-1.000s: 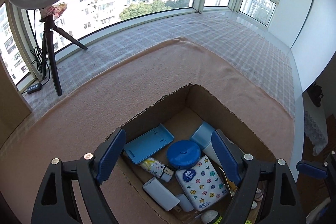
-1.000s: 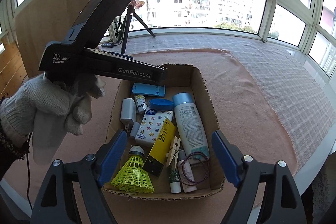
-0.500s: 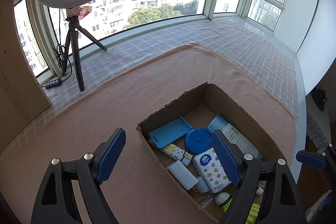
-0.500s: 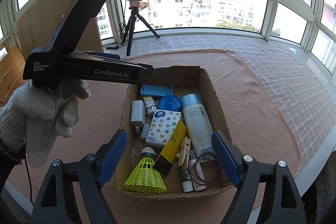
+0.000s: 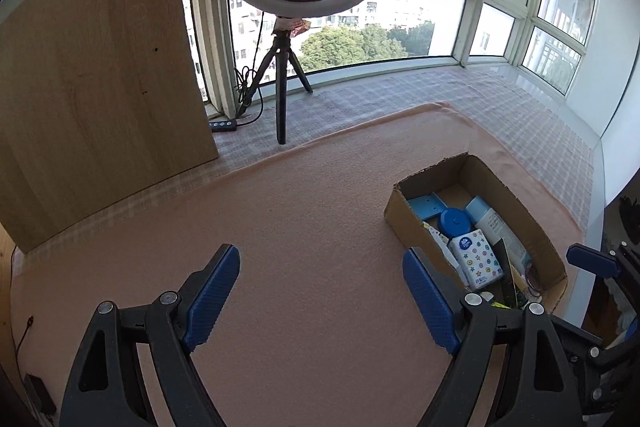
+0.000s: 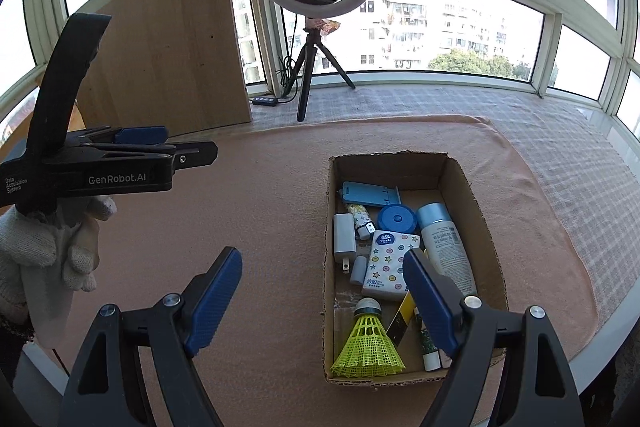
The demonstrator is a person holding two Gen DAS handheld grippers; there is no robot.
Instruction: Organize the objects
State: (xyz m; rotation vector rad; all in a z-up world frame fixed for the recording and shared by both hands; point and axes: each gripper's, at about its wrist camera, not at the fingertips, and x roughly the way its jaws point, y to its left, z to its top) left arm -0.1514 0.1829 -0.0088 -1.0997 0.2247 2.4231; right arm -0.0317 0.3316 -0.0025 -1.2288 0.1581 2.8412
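Left gripper and right gripper: jaws wide apart, empty, above the mat, beside the box.

An open cardboard box on the desk holds a blue phone stand, white charger, tissue pack, lotion bottle, yellow shuttlecock and, seemingly, a clothespin, mostly hidden.

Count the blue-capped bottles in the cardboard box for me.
1: the white bottle with a pale blue cap lies along the right wall of the cardboard box, cap toward the far end, beside the round blue case. Others may hide behind the right gripper's finger.
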